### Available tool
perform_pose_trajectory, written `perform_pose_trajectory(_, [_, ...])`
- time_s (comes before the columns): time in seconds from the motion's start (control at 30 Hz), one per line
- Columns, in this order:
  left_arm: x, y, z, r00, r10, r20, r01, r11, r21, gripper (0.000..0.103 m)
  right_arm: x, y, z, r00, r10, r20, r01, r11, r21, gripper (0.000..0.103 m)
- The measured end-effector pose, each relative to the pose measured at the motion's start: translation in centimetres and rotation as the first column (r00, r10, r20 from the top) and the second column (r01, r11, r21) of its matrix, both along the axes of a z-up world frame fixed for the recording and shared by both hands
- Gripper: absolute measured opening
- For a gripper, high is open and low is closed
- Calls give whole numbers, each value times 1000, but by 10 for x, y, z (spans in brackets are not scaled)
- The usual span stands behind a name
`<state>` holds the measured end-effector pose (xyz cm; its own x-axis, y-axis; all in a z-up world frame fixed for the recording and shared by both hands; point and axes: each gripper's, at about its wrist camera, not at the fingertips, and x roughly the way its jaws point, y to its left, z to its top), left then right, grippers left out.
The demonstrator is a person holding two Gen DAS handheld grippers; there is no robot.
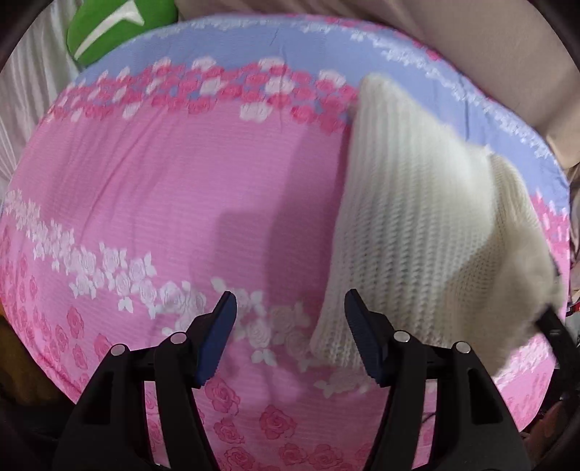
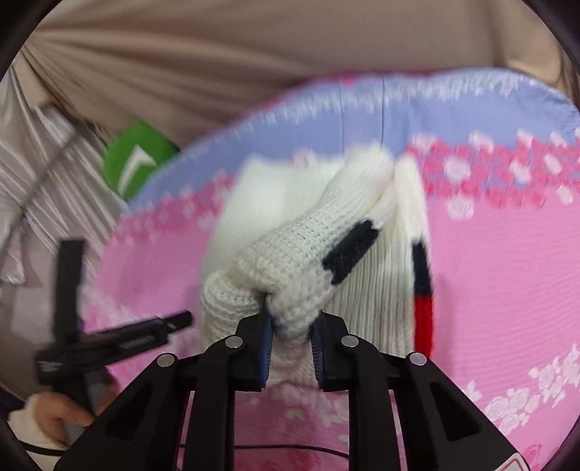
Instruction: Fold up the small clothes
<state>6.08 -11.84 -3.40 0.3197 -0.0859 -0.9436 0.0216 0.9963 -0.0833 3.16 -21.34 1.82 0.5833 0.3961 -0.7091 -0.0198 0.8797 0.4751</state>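
Nearest the right wrist camera, the right gripper point(image 2: 291, 347) is seen clenched on a bunched fold of a white knitted sweater point(image 2: 290, 261), the knit squeezed between the two blue pads point(image 2: 267, 347). From that grip the sweater is lifted and stretches away over a pink bedsheet point(image 2: 500, 275) printed with roses; a dark patch and a dark-and-red stripe are shown on the knit. Low at the left of the same view, the left gripper point(image 2: 119, 337) is seen from the side, held by a hand point(image 2: 63, 411) in a pale cuff.

Nearest the left wrist camera, the left gripper point(image 1: 290, 337) is held released, its jaws standing well apart with only bedsheet point(image 1: 163, 203) between the fingertips; nothing is grasped. Just beside its right finger, the lower edge of the sweater point(image 1: 417, 232) is seen, raised at the right side of the bed. Whether the finger touches the knit cannot be told.

Farther off, a blue band of the sheet borders the bed's far edge. Beyond it a green cushion point(image 1: 119, 29) with white marks lies at the corner, against a beige curtain point(image 2: 253, 54).
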Motion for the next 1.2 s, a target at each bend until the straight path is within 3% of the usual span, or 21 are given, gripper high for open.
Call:
perform_pose_trajectory(0.07, [4,-9,14,998,-33,47,32,999,15,60,-5,-16,2,999,-41,34,42,999,-32,17])
perform_pose_trajectory(0.1, [6,-17,17,997,-55,62,53,998,30,60,0,-23,-14,998,-59,-19,57,995,-80,18])
perform_pose_trajectory(0.17, [13,-30,16,994,-89,67,86,995,54,60,15,-36,-67,970,-81,-229,53,991,-125,19])
perform_pose_trajectory(0.2, [16,-36,14,993,-101,62,97,993,61,60,13,-43,-75,962,-101,-253,78,992,-99,20])
perform_pose_trajectory(0.27, [17,-49,14,990,-126,66,121,990,73,60,1,-50,-59,967,-140,-213,132,990,-51,27])
perform_pose_trajectory(0.37, [20,-58,12,987,-150,64,143,985,92,60,-18,-48,-27,976,-180,-125,161,976,-143,31])
perform_pose_trajectory(0.47, [23,-67,7,985,-164,51,158,982,100,60,-28,-47,-12,985,-153,-82,138,977,-165,42])
perform_pose_trajectory(0.53, [26,-70,5,984,-170,49,163,980,114,60,-23,-42,-13,989,-126,-80,108,975,-193,49])
perform_pose_trajectory(0.7, [31,-79,-3,983,-178,35,172,975,141,60,4,-24,-23,992,-108,-72,84,957,-276,49])
perform_pose_trajectory(0.77, [32,-82,-4,983,-181,34,175,973,148,60,17,-23,-33,992,-90,-88,63,960,-271,39])
perform_pose_trajectory(0.8, [32,-82,-5,983,-183,33,176,973,150,60,22,-24,-36,993,-74,-96,47,966,-254,9])
perform_pose_trajectory(0.87, [33,-82,-5,982,-185,33,178,972,153,60,24,-23,-23,996,-68,-53,53,969,-243,4])
perform_pose_trajectory(1.0, [35,-82,-5,982,-187,31,180,972,153,60,15,-31,13,994,-84,75,97,975,-200,3])
perform_pose_trajectory(1.03, [35,-82,-5,982,-184,30,178,972,152,60,16,-33,7,995,-84,62,96,973,-211,3])
perform_pose_trajectory(1.13, [37,-84,-7,983,-183,22,178,973,150,60,29,-40,-62,982,-94,-164,39,951,-307,2])
perform_pose_trajectory(1.2, [38,-85,-7,983,-185,14,181,973,146,60,25,-49,-72,967,-137,-213,67,950,-306,0])
